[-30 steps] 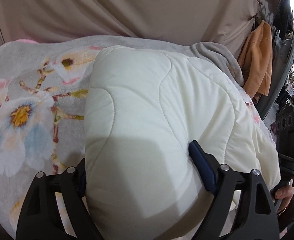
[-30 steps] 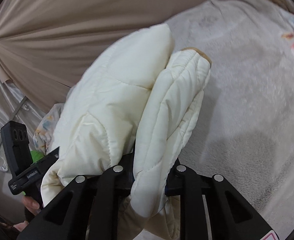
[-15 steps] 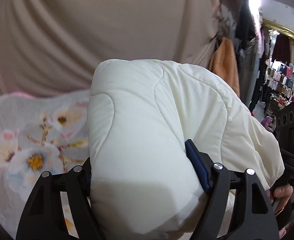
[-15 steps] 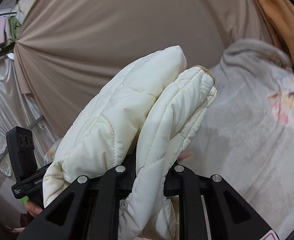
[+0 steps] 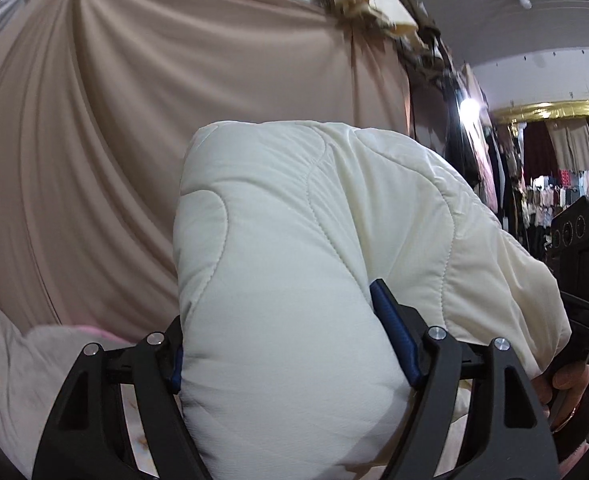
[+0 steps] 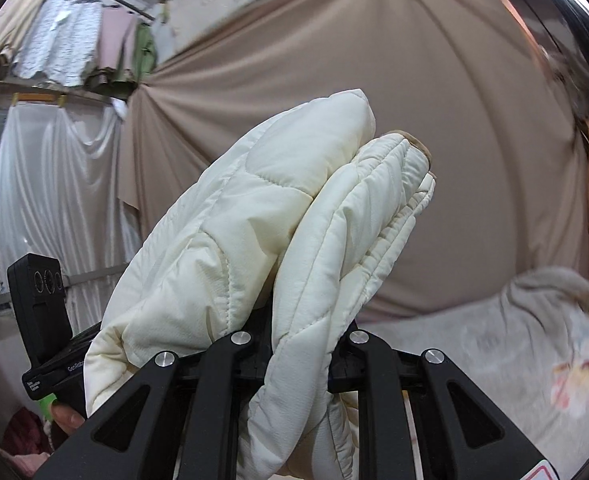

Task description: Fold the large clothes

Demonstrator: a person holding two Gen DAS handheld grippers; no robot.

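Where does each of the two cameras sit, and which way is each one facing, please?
Left wrist: on the left tongs, looking level at a beige drape; tongs clamp the cream quilted coat; a hand shows.
Right wrist: on the right tongs, facing the same drape and a floral blanket; tongs pinch a coat fold.
Shared: coat, drape, each other's device.

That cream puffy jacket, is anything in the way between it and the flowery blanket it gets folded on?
Nothing visible. Both the left gripper and right gripper clamp the jacket, held above the blanket.
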